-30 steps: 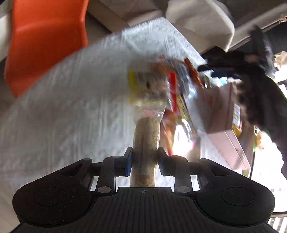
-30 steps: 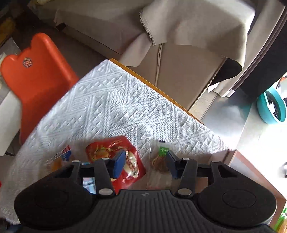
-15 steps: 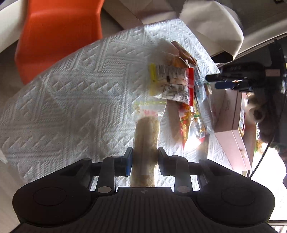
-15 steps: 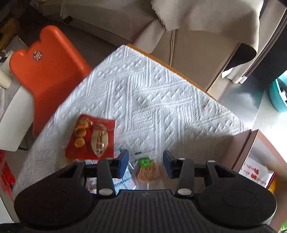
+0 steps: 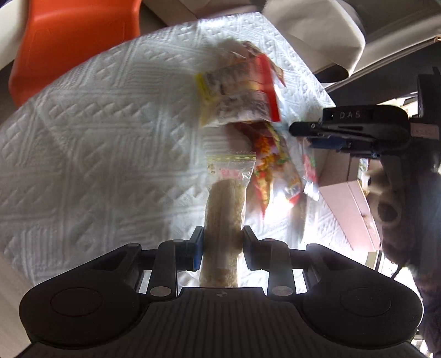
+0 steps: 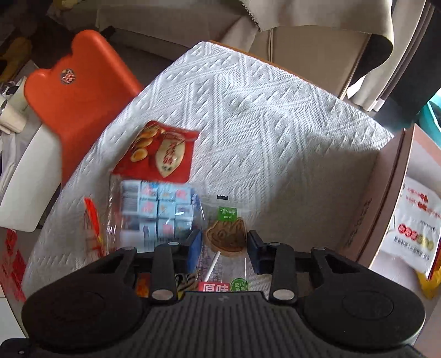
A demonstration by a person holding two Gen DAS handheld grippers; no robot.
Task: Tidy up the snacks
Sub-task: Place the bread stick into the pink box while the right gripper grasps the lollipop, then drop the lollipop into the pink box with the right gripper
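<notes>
My left gripper [image 5: 222, 242] is shut on a long tan snack bar in a clear wrapper [image 5: 224, 209], held above the white cloth [image 5: 96, 137]. Beyond it lies a blurred pile of snack packets [image 5: 248, 96]. My right gripper [image 6: 222, 247] is open, its jaws on either side of a brown cookie lollipop in a clear wrapper [image 6: 226, 234] lying on the cloth; I cannot tell whether they touch it. A bag of small blue-white cubes [image 6: 157, 209] and a red biscuit packet [image 6: 158, 152] lie to its left. The right gripper also shows in the left wrist view [image 5: 347, 129].
A brown cardboard box [image 6: 386, 192] stands open at the right with a white snack bag [image 6: 416, 228] inside. It shows pink in the left wrist view [image 5: 350, 198]. An orange chair [image 6: 80, 104] is left of the table. A draped sofa [image 6: 275, 24] is behind.
My right gripper has moved forward and down over the snacks, so the lollipop, cube bag and red packet now lie spread before it. My left gripper keeps hold of the bar and has shifted slightly.
</notes>
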